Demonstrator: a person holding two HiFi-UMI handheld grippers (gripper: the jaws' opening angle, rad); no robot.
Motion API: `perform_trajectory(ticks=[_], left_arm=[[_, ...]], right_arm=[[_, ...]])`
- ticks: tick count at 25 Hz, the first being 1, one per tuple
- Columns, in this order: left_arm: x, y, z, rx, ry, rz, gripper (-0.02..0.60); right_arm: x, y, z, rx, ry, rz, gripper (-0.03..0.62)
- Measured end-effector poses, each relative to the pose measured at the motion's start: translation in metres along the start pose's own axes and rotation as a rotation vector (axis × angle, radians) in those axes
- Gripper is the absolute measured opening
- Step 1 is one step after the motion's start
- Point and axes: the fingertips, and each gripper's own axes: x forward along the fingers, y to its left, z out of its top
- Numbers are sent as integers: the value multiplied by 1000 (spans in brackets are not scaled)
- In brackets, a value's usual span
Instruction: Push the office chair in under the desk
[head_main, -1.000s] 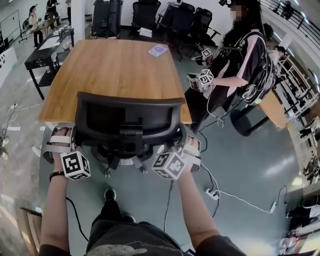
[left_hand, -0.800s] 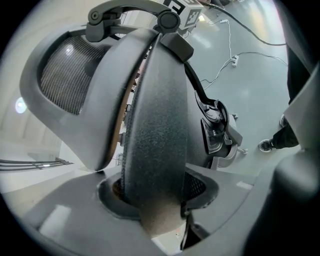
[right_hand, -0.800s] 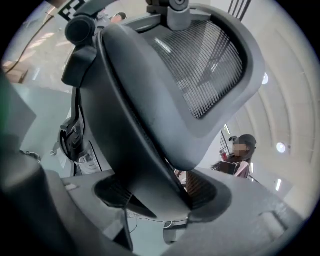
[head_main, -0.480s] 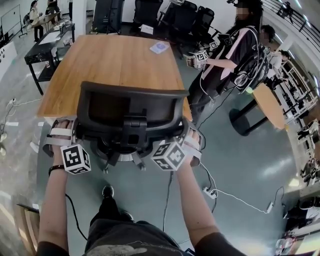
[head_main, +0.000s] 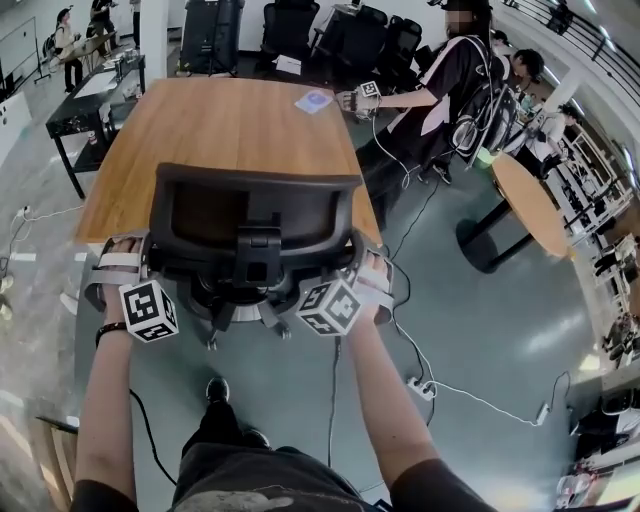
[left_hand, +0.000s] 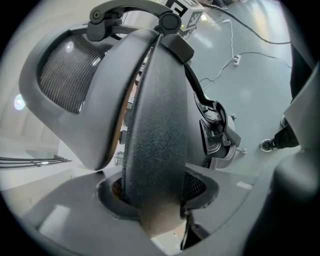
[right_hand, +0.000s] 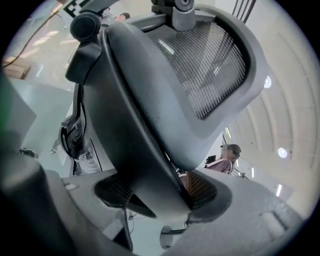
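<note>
A black mesh-backed office chair (head_main: 255, 215) stands at the near edge of the wooden desk (head_main: 230, 125), its back toward me. My left gripper (head_main: 125, 268) clamps the left edge of the backrest, and my right gripper (head_main: 365, 280) clamps the right edge. In the left gripper view the backrest frame (left_hand: 157, 125) fills the gap between the jaws of the left gripper (left_hand: 155, 200). The right gripper view shows the same: the frame (right_hand: 145, 110) sits pinched inside the right gripper (right_hand: 160, 195). The seat and wheels are mostly hidden behind the backrest.
A person (head_main: 450, 80) holding grippers stands at the desk's far right corner, reaching toward a bluish sheet (head_main: 315, 100). A power strip with cables (head_main: 425, 385) lies on the floor at right. A round wooden table (head_main: 525, 205) is farther right, a black bench (head_main: 95, 100) left.
The chair and both grippers have edged forward toward the desk. The person at the right has moved farther back and now reaches over the desk's far corner.
</note>
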Motion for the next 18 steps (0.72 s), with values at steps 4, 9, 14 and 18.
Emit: perform_trajectory(ticks=[4, 9, 14, 18], left_arm=[[-1, -1, 1, -7, 0, 2, 216], [-2, 0, 2, 2, -12, 24, 227], [-2, -2, 3, -7, -13, 1, 232], [-3, -8, 6, -90, -41, -36, 338]], right_arm=[[0, 1, -1, -2, -13, -5, 291], [-2, 1, -1, -7, -21, 3, 291], [-5, 1, -2, -23, -47, -8, 293], [-10, 3, -6, -14, -55, 8, 302]])
